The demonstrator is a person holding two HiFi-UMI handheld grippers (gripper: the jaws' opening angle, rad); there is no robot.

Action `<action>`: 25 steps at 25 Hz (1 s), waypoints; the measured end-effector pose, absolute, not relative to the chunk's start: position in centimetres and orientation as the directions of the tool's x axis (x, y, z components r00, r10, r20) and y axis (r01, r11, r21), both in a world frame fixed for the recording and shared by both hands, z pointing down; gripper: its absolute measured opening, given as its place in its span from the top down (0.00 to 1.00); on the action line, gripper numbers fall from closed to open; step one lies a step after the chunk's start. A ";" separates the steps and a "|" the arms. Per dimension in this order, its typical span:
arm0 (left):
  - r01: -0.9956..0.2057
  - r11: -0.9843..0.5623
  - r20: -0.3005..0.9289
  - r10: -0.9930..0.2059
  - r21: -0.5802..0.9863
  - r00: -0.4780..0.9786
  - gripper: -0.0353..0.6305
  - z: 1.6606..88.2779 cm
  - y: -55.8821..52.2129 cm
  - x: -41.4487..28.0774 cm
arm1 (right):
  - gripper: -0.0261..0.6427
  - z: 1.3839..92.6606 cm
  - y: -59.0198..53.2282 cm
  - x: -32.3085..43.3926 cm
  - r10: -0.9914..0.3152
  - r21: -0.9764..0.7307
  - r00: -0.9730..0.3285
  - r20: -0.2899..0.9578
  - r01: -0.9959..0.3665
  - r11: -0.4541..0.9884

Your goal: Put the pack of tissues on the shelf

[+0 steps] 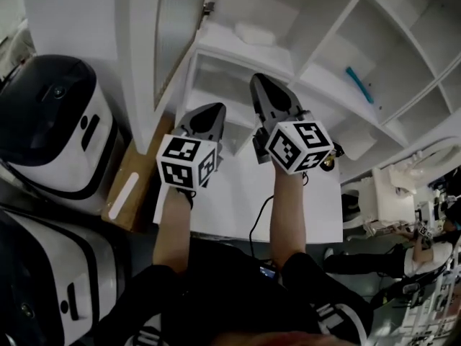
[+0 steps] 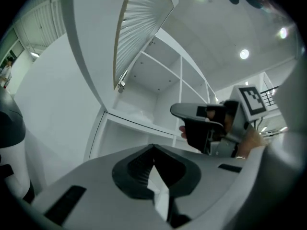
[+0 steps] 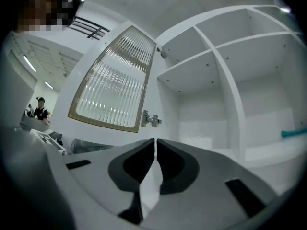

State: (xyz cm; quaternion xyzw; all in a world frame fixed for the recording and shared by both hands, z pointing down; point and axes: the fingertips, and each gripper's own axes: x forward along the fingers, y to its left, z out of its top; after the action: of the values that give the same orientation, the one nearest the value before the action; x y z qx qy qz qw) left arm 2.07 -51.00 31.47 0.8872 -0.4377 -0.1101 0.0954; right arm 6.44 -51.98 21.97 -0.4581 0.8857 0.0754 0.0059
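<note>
Beyond right hand-held gripper (image 1: 257,79), tissue pack (image 1: 253,33)

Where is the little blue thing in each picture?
Head view: the blue thing lies on a shelf, upper right.
Left gripper view: not in it.
Right gripper view: the blue thing is at the far right edge.
Shared landmark: the ribbed glass door, top of the head view, top of the left gripper view, left of the right gripper view.
</note>
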 end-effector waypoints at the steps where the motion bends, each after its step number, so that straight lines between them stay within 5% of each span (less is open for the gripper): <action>1: -0.752 -0.605 -0.113 -0.793 0.259 0.599 0.93 31.4 -51.2 2.1 | 0.94 21.2 -52.7 6.3 -0.809 0.164 -0.584 -0.066 -0.806 0.569; 4: -0.741 -0.632 -0.109 -0.773 0.228 0.625 0.93 31.2 -51.7 2.2 | 0.76 19.4 -54.7 5.3 -0.796 0.265 -0.606 -0.005 -0.768 0.583; 17: -0.662 -0.713 -0.146 -0.698 0.231 0.701 0.93 31.1 -56.1 1.3 | 0.76 16.7 -64.8 4.6 -0.869 0.539 -0.438 0.232 -0.686 0.489; 25: -0.669 -0.696 -0.124 -0.711 0.260 0.692 0.93 32.3 -57.5 1.2 | 0.73 19.7 -69.1 5.7 -0.867 0.565 -0.348 0.358 -0.658 0.498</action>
State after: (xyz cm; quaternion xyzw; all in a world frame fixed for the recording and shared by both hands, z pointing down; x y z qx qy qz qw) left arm 1.24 -57.47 32.27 0.9146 -0.3774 -0.1079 0.0975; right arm 5.73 -69.06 19.70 -0.4738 0.8044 0.1635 -0.3190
